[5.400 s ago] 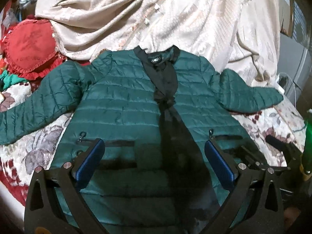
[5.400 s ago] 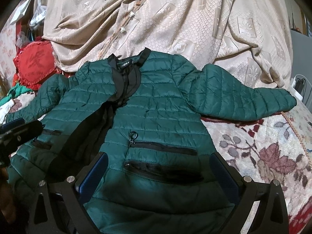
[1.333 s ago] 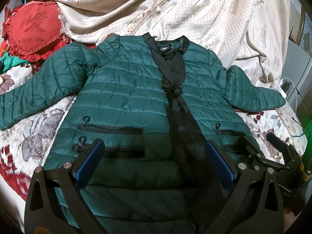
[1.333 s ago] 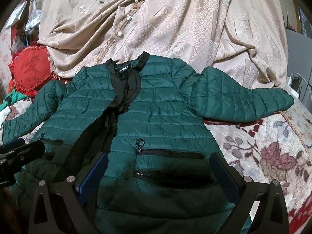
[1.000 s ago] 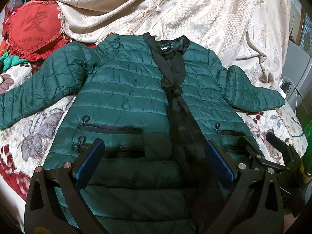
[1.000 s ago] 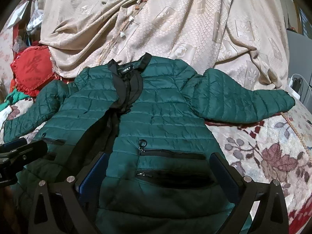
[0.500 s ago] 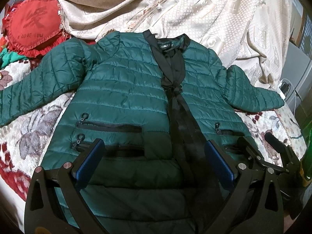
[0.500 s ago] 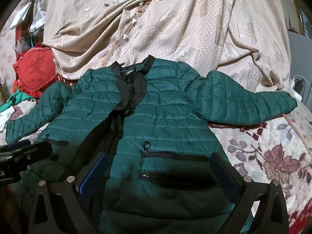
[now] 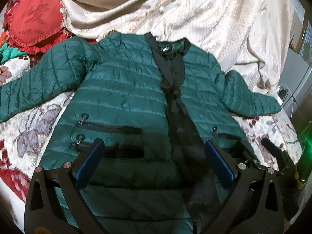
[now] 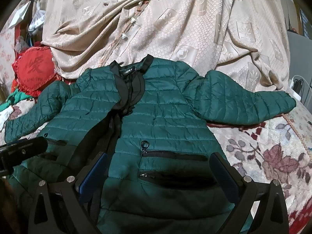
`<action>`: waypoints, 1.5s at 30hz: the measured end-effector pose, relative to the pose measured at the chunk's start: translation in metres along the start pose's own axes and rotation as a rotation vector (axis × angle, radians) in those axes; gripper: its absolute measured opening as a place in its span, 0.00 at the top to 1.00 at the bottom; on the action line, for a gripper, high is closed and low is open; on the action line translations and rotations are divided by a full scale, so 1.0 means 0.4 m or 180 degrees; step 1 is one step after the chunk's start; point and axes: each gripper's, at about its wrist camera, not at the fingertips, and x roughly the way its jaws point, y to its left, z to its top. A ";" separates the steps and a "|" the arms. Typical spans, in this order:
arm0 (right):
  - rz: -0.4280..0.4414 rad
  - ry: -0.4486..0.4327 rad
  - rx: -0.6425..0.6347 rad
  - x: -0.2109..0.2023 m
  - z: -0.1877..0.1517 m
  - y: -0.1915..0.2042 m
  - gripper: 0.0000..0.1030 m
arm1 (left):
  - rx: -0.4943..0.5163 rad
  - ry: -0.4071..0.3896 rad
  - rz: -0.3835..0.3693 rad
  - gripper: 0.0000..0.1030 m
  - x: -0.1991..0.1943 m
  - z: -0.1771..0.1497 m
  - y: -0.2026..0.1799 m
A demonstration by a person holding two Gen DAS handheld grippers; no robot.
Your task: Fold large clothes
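Both tongs, left (image 9: 154,162) and right (image 10: 159,172), gape wide and empty above the hem of the green jacket (image 9: 126,97), spread face-up on a floral bedspread (image 10: 273,156); beige drapery (image 10: 175,19) and a red cushion (image 9: 37,19) lie behind

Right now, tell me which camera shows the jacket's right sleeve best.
The right wrist view. There the right sleeve lies spread out flat and large, visible from shoulder to cuff on the floral bedspread. The left wrist view shows the same sleeve smaller and squeezed toward the frame's edge, though its cuff is still visible.
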 end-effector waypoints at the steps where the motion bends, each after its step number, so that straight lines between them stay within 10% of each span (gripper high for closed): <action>1: 0.0001 0.0001 0.0017 0.001 0.000 -0.003 0.00 | 0.0000 -0.0076 0.0006 0.00 -0.010 -0.001 -0.001; 7: 0.0020 0.0010 0.0083 -0.003 0.003 -0.014 0.00 | -0.0007 -0.0578 -0.0277 0.00 -0.069 0.025 0.010; 15: 0.0046 -0.0005 0.0180 0.003 0.018 -0.026 0.00 | 0.0033 -0.0331 -0.0331 0.00 -0.031 0.128 0.082; 23: -0.0011 0.0033 0.0072 0.116 0.136 -0.014 0.00 | 0.0052 -0.0288 0.0356 0.00 0.071 0.243 0.138; 29: 0.0130 0.0177 -0.0041 0.223 0.133 0.012 0.00 | 0.0088 -0.0032 0.0886 0.00 0.216 0.177 0.216; 33: 0.0084 0.0558 -0.0013 0.293 0.098 0.018 0.00 | -0.0267 0.0375 0.0652 0.00 0.299 0.123 0.297; 45: 0.0087 0.0931 -0.0029 0.366 0.061 0.008 0.00 | -0.0262 0.0350 0.0733 0.00 0.300 0.110 0.303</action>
